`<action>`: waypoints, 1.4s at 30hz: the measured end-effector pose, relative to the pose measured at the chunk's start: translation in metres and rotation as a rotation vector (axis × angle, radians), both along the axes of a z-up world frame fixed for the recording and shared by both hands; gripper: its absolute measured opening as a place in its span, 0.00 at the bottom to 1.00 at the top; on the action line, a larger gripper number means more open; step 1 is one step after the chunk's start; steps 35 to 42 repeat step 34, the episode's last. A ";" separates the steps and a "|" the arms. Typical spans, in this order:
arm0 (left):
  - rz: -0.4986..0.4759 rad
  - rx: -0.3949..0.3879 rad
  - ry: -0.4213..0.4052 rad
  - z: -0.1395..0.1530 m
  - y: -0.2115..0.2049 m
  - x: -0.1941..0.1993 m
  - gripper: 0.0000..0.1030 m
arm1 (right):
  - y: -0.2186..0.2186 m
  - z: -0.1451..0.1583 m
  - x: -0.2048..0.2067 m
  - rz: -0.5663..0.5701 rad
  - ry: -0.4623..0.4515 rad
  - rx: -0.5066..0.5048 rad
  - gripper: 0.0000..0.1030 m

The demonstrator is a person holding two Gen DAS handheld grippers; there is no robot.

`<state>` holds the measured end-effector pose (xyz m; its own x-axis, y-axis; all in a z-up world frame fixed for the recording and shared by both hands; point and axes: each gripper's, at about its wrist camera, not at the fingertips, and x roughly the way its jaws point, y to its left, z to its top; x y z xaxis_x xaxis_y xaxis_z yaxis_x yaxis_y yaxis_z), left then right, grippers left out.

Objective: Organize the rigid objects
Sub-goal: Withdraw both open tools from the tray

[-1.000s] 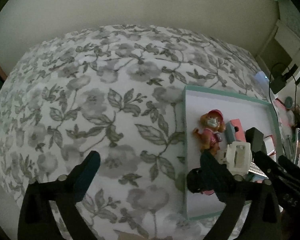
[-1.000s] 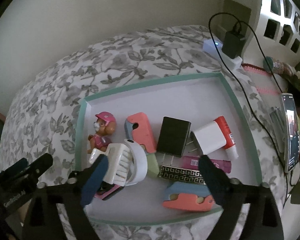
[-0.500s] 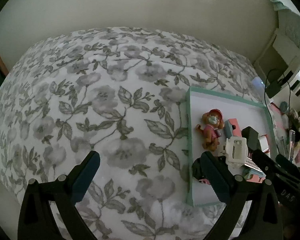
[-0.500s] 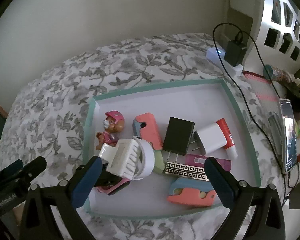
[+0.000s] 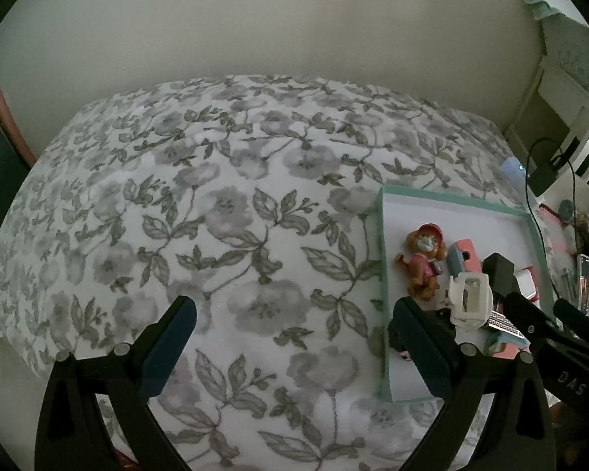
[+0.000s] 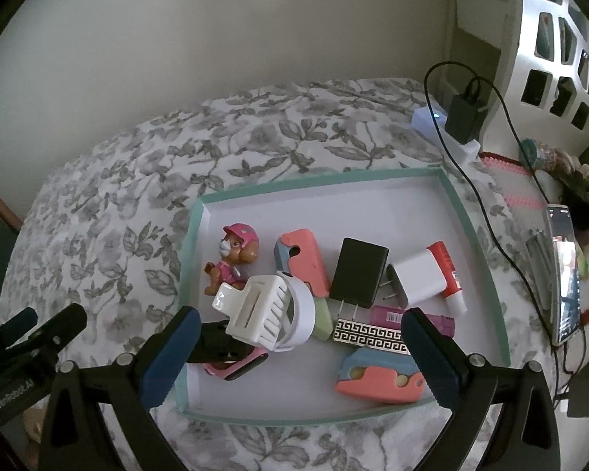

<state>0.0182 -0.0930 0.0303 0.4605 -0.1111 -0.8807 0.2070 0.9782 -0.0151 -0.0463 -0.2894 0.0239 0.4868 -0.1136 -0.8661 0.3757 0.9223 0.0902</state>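
We look down on a bed covered by a grey floral sheet [image 5: 231, 212], on which lies a shallow tray with a teal rim [image 6: 467, 212] and a white floor. The right gripper [image 6: 300, 347] hangs above the tray's near half; its jaws have just been opening and now stand at their widest, with nothing pressed between the pads. The white hair claw [image 6: 255, 314] lies free under them, leaning on a white ring [image 6: 304, 314] and a black and pink item [image 6: 231, 357]. In the tray we also find a toy pup in a pink cap [image 6: 233, 255], a coral and blue case [image 6: 302, 259], a black charger [image 6: 359, 271], a white charger [image 6: 420, 276], a red-capped glue stick [image 6: 449, 278], a purple tube [image 6: 388, 316], a key-patterned bar [image 6: 369, 335] and a second coral case [image 6: 376, 376] near the front rim. The left gripper [image 5: 294, 347] is also spread wide and empty, over bare sheet just left of the tray. A phone [image 6: 565, 271] lies right of the tray, well apart
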 end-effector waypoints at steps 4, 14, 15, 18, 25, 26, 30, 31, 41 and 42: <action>-0.002 0.012 -0.004 0.001 -0.001 0.000 0.98 | 0.000 0.001 0.000 0.002 -0.004 -0.002 1.00; 0.007 0.037 -0.003 0.000 -0.004 0.001 0.98 | 0.000 0.004 0.001 0.007 -0.011 -0.004 1.00; 0.010 0.045 -0.002 0.000 -0.004 0.001 0.98 | 0.000 0.004 0.001 0.008 -0.012 -0.004 1.00; 0.015 0.065 0.000 -0.002 -0.004 0.002 0.98 | -0.001 0.004 0.001 0.008 -0.012 -0.002 1.00; 0.026 0.075 0.007 -0.003 -0.002 0.003 0.98 | 0.000 0.003 0.001 0.009 -0.015 -0.004 1.00; 0.025 0.076 0.007 -0.004 -0.003 0.003 0.98 | 0.000 0.004 0.001 0.008 -0.016 -0.004 1.00; 0.024 0.080 -0.001 -0.003 -0.003 0.002 0.98 | 0.000 0.004 0.001 0.009 -0.016 -0.004 1.00; 0.020 0.073 -0.010 -0.002 -0.002 0.001 0.98 | 0.000 0.004 0.001 0.009 -0.016 -0.005 1.00; 0.013 0.063 -0.010 -0.001 -0.002 0.001 0.98 | 0.000 0.004 0.001 0.007 -0.016 -0.004 1.00; 0.013 0.063 -0.010 -0.001 -0.002 0.001 0.98 | 0.000 0.004 0.001 0.007 -0.016 -0.004 1.00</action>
